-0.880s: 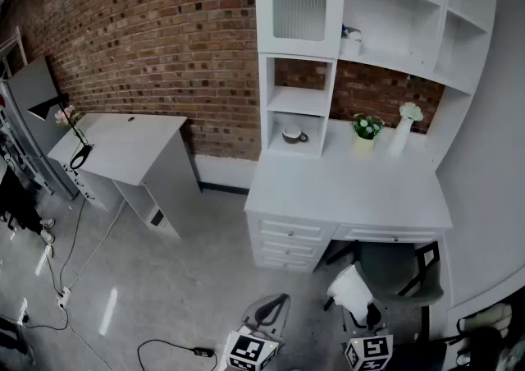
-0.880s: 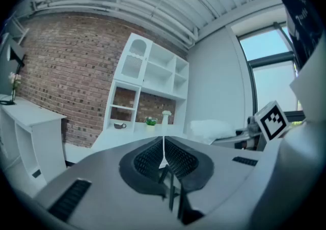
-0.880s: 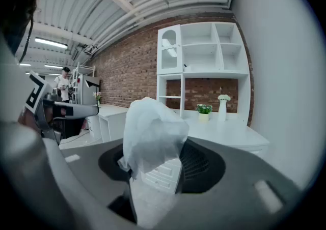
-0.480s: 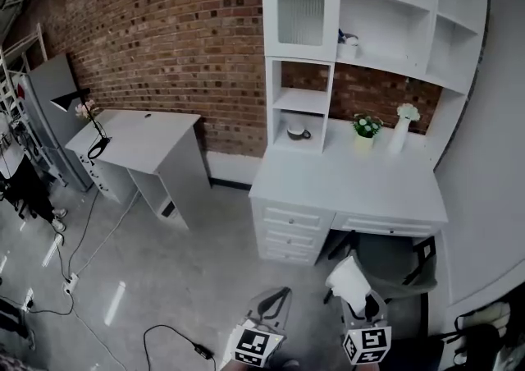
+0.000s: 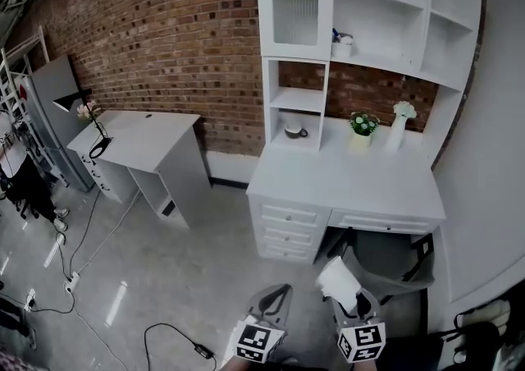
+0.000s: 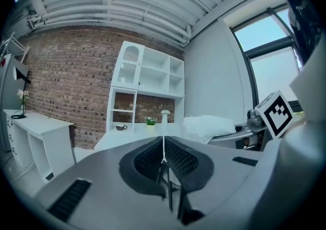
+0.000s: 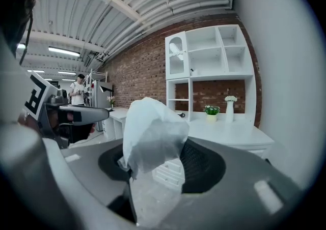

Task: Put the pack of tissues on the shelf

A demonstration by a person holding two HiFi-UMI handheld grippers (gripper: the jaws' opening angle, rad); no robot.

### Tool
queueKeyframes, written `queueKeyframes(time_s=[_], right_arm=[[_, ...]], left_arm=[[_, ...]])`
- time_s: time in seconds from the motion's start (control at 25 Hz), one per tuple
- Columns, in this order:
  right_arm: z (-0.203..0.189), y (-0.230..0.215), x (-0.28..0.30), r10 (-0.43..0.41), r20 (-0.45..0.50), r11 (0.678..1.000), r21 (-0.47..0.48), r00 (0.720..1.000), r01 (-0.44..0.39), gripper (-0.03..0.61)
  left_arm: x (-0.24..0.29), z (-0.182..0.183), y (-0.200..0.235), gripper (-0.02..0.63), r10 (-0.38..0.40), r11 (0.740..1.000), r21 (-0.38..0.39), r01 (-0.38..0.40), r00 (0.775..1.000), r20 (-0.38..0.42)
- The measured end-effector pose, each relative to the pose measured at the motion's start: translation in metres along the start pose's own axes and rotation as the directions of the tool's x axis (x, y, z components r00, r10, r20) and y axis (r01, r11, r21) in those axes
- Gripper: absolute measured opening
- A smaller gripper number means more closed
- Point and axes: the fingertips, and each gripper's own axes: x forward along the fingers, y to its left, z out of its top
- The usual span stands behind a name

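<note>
My right gripper (image 5: pixel 351 305) is shut on a white pack of tissues (image 5: pixel 338 284), held low at the bottom of the head view, in front of the desk chair. In the right gripper view the pack of tissues (image 7: pixel 153 137) fills the space between the jaws of the right gripper (image 7: pixel 153 173). Beside it on the left, my left gripper (image 5: pixel 275 305) is shut with nothing in it; its jaws meet in a thin line in the left gripper view (image 6: pixel 163 159). The white shelf unit (image 5: pixel 369 25) stands on the white desk (image 5: pixel 344 189) against the brick wall, well ahead of both grippers.
A dark chair (image 5: pixel 394 258) is tucked under the desk. On the desk stand a potted plant (image 5: pixel 362 127) and a white vase (image 5: pixel 398 127); a cup (image 5: pixel 293 131) sits in a low cubby. A second white table (image 5: pixel 143 135) stands left. Cables (image 5: pixel 164 336) lie on the floor.
The view has shifted so the desk and shelf sit slightly higher and closer. Both grippers have crept a little forward and left, the tissues still in the right one.
</note>
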Motion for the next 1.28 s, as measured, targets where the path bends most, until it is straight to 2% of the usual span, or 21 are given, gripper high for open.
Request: queueKeyframes(time_s=[0.08,0.16,0.32,0.64,0.84,1.08,1.28], right_arm=[[0.001,0.004,0.001,0.05,0.005,0.998,0.036,0.999,-0.05,0.23],[0.001,0.006,0.003,0.056,0.007,0.997,0.047,0.998,-0.057,0.232],[0.002,0.005,0.013,0.02,-0.002,0.999,0.027,1.0,-0.02,0.232],[0.02,0.018,0.054,-0.04,0.007,0.999,0.037,0.999,0.04,0.232],[0.02,0.025,0.079,-0.054,-0.004,0.996,0.077,0.999,0.054,0.232],[0.021,0.037,0.104,-0.067,-0.032,0.994,0.082,0.997,0.069,0.232],[0.022,0.044,0.115,-0.071,-0.04,0.995,0.072,0.997,0.073,0.232]], left_arm=[[0.004,0.001,-0.004,0.014,-0.016,1.0,-0.003,0.016,1.0,-0.003],[0.008,-0.003,-0.004,0.014,-0.028,1.0,-0.009,0.028,0.999,-0.016],[0.016,-0.009,0.006,0.014,-0.059,0.998,-0.011,0.058,0.998,-0.035],[0.035,0.006,0.056,0.014,-0.101,0.995,0.004,0.102,0.994,-0.028],[0.048,0.004,0.084,0.014,-0.133,0.991,0.012,0.134,0.99,-0.04],[0.052,0.006,0.112,0.014,-0.154,0.988,0.018,0.155,0.986,-0.064],[0.053,0.007,0.122,0.014,-0.177,0.984,0.011,0.178,0.983,-0.052]])
